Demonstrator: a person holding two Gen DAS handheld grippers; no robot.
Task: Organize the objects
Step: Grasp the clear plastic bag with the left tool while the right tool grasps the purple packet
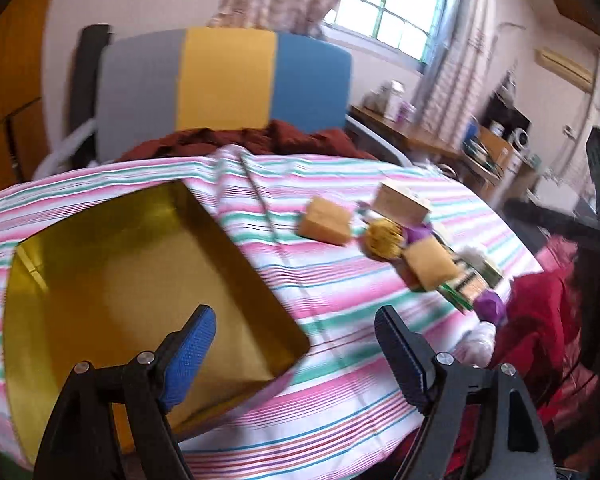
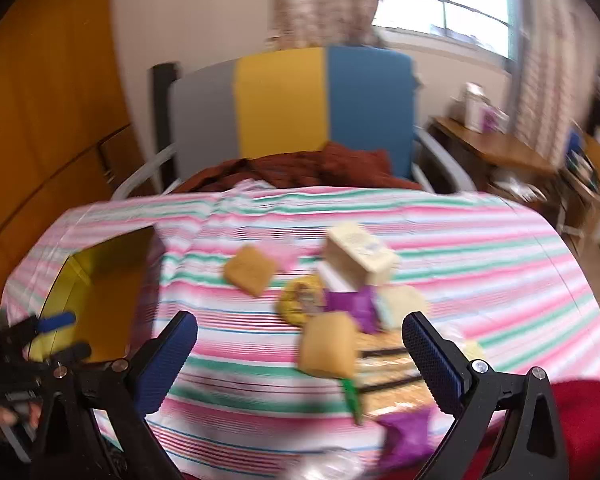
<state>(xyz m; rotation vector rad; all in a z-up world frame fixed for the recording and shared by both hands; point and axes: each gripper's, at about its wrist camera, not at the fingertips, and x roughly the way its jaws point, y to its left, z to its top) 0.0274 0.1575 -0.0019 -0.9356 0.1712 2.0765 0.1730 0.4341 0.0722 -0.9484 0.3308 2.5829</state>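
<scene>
A gold tin box (image 1: 100, 280) lies open on the striped tablecloth (image 1: 340, 360), directly under my left gripper (image 1: 296, 320), which is open and holds nothing. To its right sits a pile of snacks: a tan packet (image 1: 326, 226), a cream box (image 1: 400, 202), a round yellow cake (image 1: 382, 238) and purple wrappers (image 1: 490, 306). My right gripper (image 2: 300, 332) is open above the near side of the same pile. Between its fingers I see a tan packet (image 2: 328, 344), the cream box (image 2: 358, 254) and a purple wrapper (image 2: 350, 304). The gold box (image 2: 100, 292) lies left.
A chair with grey, yellow and blue panels (image 1: 228, 80) stands behind the table, dark red cloth (image 1: 260, 140) on its seat. Red fabric (image 1: 540, 320) hangs off the table's right edge. A desk with clutter (image 1: 480, 140) is at the far right. The left gripper (image 2: 52, 332) shows in the right wrist view.
</scene>
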